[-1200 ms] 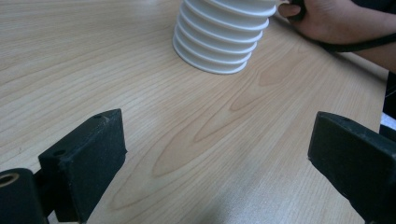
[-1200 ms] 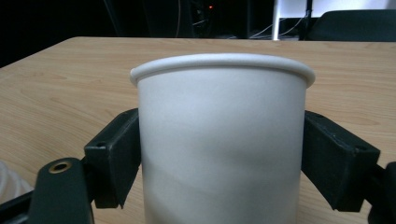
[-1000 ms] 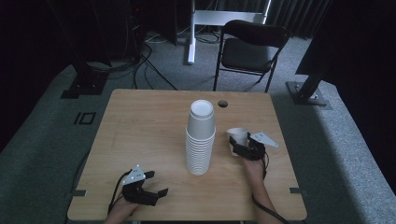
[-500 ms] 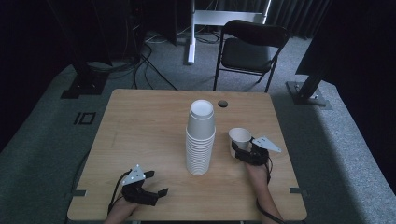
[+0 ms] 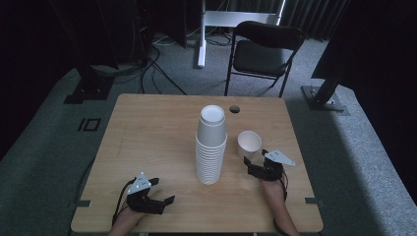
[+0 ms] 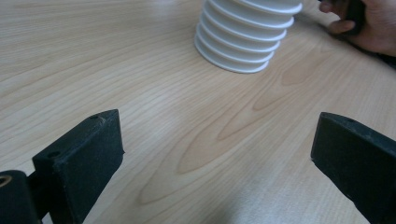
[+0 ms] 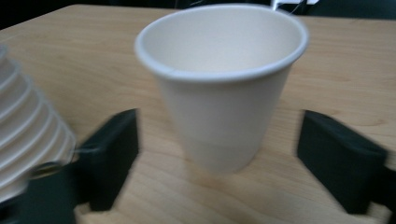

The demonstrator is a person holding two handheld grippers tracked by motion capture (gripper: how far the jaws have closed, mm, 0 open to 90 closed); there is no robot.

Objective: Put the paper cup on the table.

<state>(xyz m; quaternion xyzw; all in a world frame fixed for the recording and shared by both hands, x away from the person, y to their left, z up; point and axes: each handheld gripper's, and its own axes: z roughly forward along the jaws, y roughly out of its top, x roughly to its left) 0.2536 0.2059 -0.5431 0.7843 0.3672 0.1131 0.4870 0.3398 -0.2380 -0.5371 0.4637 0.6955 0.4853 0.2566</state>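
The fingers (image 7: 109, 158) of the right gripper (image 7: 217, 161) are standing wide apart, one on each side of a single paper cup (image 7: 223, 84), and neither one is touching it; bare wood is showing between each finger and the cup's wall. The cup is standing upright on the wooden surface (image 7: 93, 60), mouth up, and nothing is showing inside it. From the high view, the right gripper (image 5: 257, 166) is sitting just on the person's side of that cup (image 5: 250, 143), with the hand (image 5: 273, 191) behind it resting low on the surface (image 5: 147, 132). The view along this gripper is slightly blurred, so finer detail at the finger edges is hard to tell.

Just beside the single cup, toward the left hand, a tall stack of cups (image 5: 211, 145) is standing upside down near the middle of the surface; its ribbed rims are showing at the edge of the right gripper view (image 7: 28, 140). The stack and the lone cup are near each other but apart.

The fingers (image 6: 81, 158) of the left gripper (image 6: 217, 158) are also spread wide, holding nothing, with only bare wood between them. That gripper (image 5: 158, 193) is lying near the front edge, well apart from the stack (image 6: 247, 37), which is showing farther off along its fingers, with the person's other hand (image 6: 369, 28) beyond it.
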